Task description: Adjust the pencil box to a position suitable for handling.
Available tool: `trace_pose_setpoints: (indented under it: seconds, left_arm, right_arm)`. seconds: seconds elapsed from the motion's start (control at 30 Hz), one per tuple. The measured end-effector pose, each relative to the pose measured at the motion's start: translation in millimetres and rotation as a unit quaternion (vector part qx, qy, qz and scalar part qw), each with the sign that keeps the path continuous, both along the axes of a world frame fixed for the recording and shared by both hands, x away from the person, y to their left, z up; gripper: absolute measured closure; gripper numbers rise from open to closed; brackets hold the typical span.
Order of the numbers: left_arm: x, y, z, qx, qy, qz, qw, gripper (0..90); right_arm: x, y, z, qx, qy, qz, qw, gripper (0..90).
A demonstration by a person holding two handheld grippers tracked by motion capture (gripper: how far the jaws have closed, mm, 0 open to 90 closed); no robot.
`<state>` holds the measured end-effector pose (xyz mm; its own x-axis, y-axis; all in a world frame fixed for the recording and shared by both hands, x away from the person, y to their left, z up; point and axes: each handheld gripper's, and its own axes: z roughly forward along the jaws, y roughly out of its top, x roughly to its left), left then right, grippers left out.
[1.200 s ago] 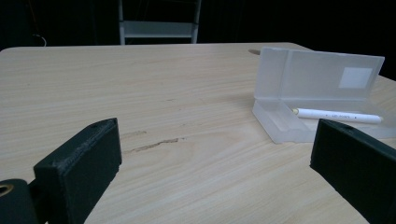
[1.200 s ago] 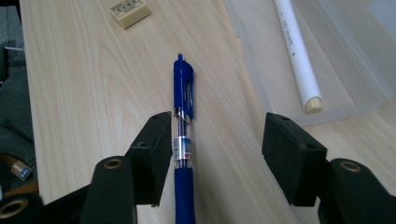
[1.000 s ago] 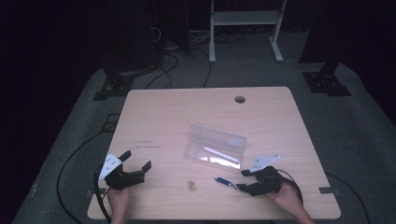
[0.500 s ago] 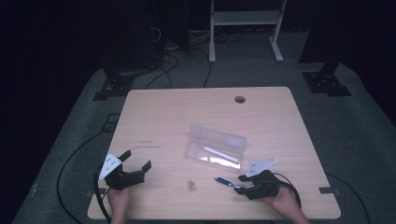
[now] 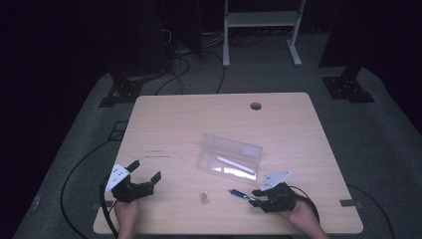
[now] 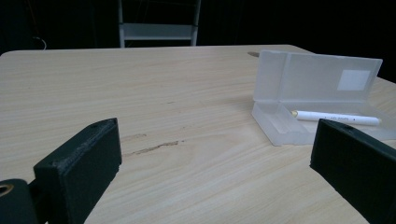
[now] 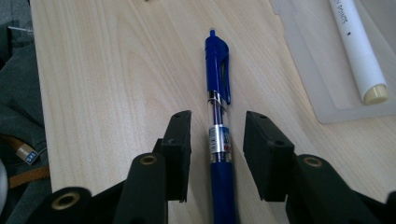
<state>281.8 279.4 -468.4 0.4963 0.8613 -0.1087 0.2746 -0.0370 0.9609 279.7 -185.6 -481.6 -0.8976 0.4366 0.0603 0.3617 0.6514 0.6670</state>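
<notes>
1. Since the earlier frame the right claw (image 5: 255, 195) has edged toward the blue pen (image 7: 218, 121), and its jaws have just been closing, with the pen between them.
2. Right claw state: jaws partly closed, one on each side of the pen's barrel, narrow gaps showing on both sides in the right gripper view; pads not pressing, nothing gripped.
3. Pen lies flat on the counter (image 5: 189, 129), clip end pointing away from the claw, lower barrel running back between the jaws.
4. In the high view the pen (image 5: 238, 193) sits near the front edge, just in front of the clear case (image 5: 230, 158), apart from it.
5. Case is open, lid standing up, a white pen (image 6: 335, 117) lying in its tray.
6. Left claw (image 5: 145, 176) unchanged from before: jaws wide apart, holding nothing, at the front left of the counter, well apart from the blue pen.
7. Small tan item (image 5: 204, 197) on the counter between the two claws; too small to identify.
</notes>
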Motion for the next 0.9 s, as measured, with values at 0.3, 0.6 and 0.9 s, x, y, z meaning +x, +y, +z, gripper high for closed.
trace_pose_setpoints:
  seconds: [0.3, 0.6, 0.9]
  left_arm:
    - [-0.2, 0.9, -0.1, -0.001, -0.002, 0.001, 1.0, 1.1]
    - [0.1, 0.9, -0.4, -0.001, -0.001, 0.001, 1.0, 1.1]
    - [0.1, 0.7, -0.4, -0.002, 0.0, 0.0, 1.0, 1.1]
  right_arm:
    - [-1.1, 2.6, -1.1, -0.009, -0.005, 0.005, 0.9999, 70.4]
    - [-1.8, 4.2, -3.0, -0.021, -0.01, 0.005, 0.9997, 74.6]
    - [-2.2, 4.4, -2.7, -0.025, -0.012, 0.009, 0.9996, 78.7]
